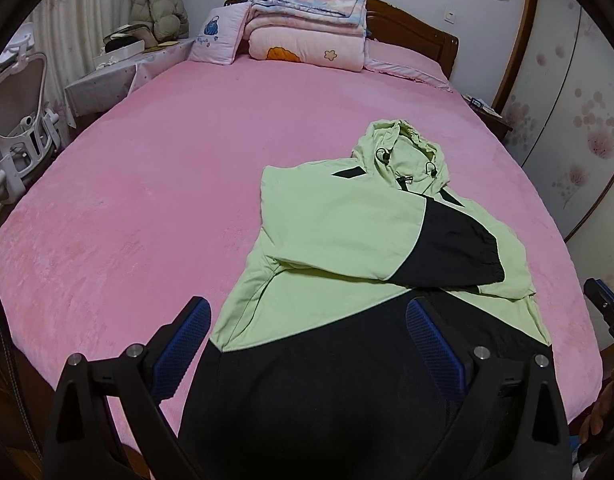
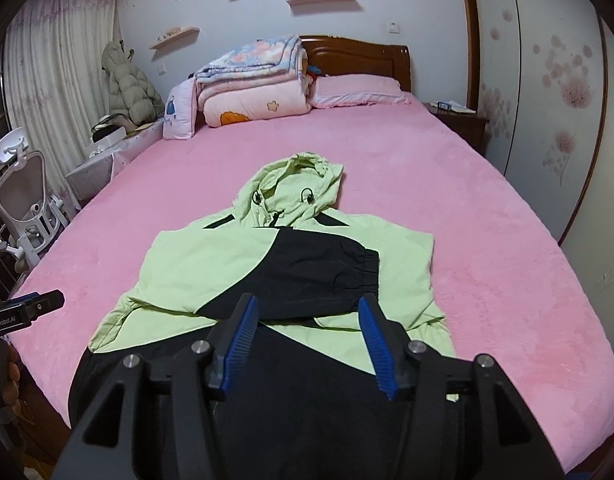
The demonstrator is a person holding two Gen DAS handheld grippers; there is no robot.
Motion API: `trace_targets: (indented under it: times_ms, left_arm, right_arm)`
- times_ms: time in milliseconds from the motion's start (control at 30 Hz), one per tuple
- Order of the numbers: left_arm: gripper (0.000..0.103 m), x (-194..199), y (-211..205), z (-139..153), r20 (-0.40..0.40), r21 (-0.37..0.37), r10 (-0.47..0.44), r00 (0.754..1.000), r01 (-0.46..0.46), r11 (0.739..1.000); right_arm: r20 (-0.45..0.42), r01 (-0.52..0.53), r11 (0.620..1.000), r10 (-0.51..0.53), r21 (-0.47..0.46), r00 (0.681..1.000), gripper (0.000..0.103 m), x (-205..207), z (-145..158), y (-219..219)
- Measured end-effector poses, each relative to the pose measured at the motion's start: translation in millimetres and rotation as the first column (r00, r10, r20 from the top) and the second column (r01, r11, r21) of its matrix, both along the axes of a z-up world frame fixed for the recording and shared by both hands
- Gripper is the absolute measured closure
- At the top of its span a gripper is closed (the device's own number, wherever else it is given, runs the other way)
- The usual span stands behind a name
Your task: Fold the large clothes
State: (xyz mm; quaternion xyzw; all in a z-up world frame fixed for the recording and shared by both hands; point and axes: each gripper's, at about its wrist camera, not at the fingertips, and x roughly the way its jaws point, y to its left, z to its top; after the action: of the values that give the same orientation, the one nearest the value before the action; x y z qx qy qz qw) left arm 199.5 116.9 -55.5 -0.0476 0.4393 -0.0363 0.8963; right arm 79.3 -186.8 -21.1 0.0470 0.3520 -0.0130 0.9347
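Note:
A light green and black hooded jacket (image 1: 347, 232) lies flat on the pink bed (image 1: 147, 200), hood toward the headboard, both sleeves folded across the chest, a black cuff on top. It also shows in the right wrist view (image 2: 211, 264). My left gripper (image 1: 307, 320) is open and empty above the jacket's black lower left part. My right gripper (image 2: 309, 320) is open and empty above the jacket's lower middle, near the black sleeve cuff (image 2: 363, 272). The right gripper's tip shows at the left wrist view's right edge (image 1: 605, 304).
Folded quilts (image 1: 307, 28) and a pillow (image 1: 217, 36) lie at the wooden headboard (image 2: 359, 52). A white chair (image 1: 19, 120) and a cluttered side table (image 1: 107, 72) stand left of the bed. A nightstand (image 2: 459, 120) and wardrobe (image 2: 547, 100) stand to the right.

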Motion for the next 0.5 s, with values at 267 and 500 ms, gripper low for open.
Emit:
trace_targets:
  times_ms: [267,500]
  left_arm:
    - [0.005,-22.8,-2.8,6.3,0.024,0.013,0.001,1.0,-0.001,1.0]
    - [0.005,-34.6,-1.2,7.2,0.034,-0.014,0.002,0.999,-0.002,1.0]
  right_arm:
    - [0.027,-0.001,1.0,0.001,-0.009,1.0,0.05,-25.1,5.8,-1.3]
    - [0.018,0.003,1.0,-0.003,0.006,1.0,0.05,-38.4,-0.4,-3.0]
